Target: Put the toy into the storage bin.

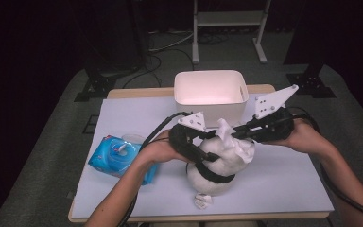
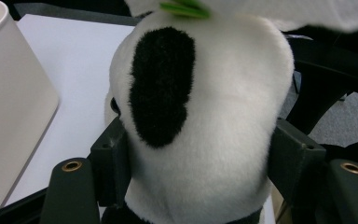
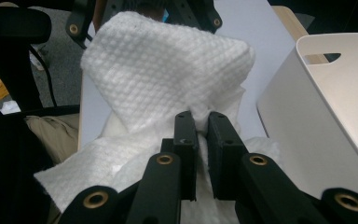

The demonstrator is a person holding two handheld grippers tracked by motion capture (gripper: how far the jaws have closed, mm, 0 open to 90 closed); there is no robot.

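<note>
A white plush toy with black patches [image 1: 217,163] sits on the white table top [image 1: 283,175], just in front of the bin. My left gripper [image 1: 212,165] comes in from the left and is shut on the plush toy; in the left gripper view its pads [image 2: 114,154] press into both sides of the plush toy [image 2: 214,116]. A white textured wipe [image 1: 231,139] lies over the top of the toy. My right gripper [image 1: 237,133] reaches in from the right. Its jaws [image 3: 200,135] are pinched shut on a fold of the wipe [image 3: 168,74].
An open white bin [image 1: 210,72] stands at the back of the table, close behind the toy; its wall also shows in both gripper views [image 2: 9,93] [image 3: 326,102]. A blue pack of wet wipes [image 1: 118,153] lies at the left. A small white lump [image 1: 202,201] lies by the toy's front.
</note>
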